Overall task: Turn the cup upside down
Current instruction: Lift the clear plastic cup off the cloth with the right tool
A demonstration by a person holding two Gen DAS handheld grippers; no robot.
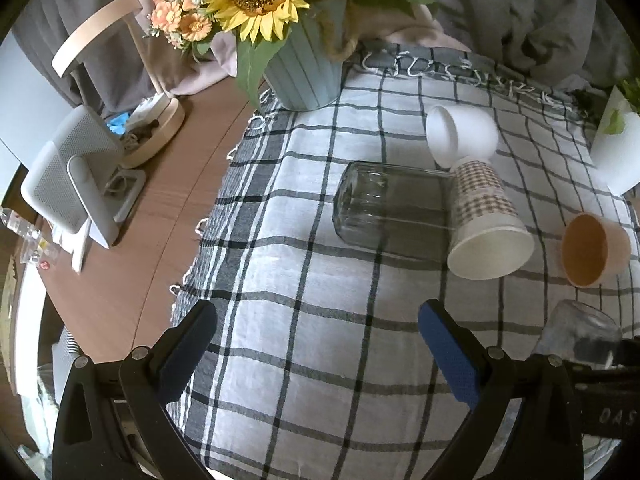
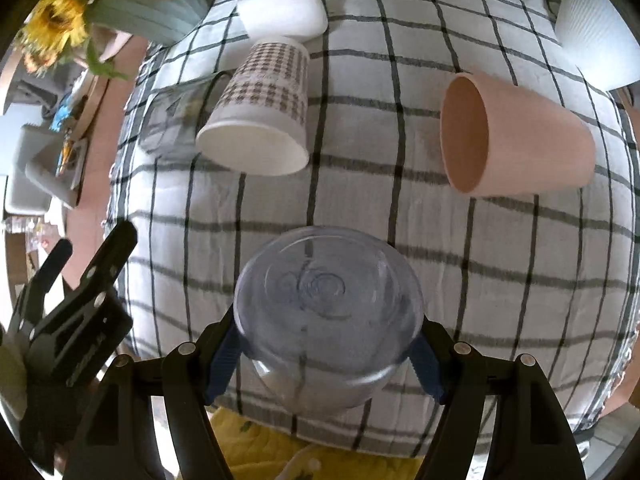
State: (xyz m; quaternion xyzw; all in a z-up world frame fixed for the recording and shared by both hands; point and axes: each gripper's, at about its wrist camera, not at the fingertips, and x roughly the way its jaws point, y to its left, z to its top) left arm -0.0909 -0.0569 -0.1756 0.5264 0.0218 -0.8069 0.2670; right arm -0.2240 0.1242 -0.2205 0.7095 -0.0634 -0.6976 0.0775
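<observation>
**Right wrist view: clear cup clamped, base toward the lens**

Your right gripper (image 2: 328,344) grips the clear plastic cup (image 2: 328,316) between its blue pads (image 2: 224,364), above the near edge of the checked cloth (image 2: 360,208). Your left gripper (image 1: 316,344) hangs released over the cloth. The checked paper cup (image 2: 260,108) and pink cup (image 2: 516,136) lie on their sides toward the far edge.

Checked cloth (image 1: 320,344) with a sunflower pot (image 1: 308,68) on a wooden table (image 1: 132,280).
A grey speaker (image 1: 64,184) stands on the bare wood, left of the cloth.
</observation>
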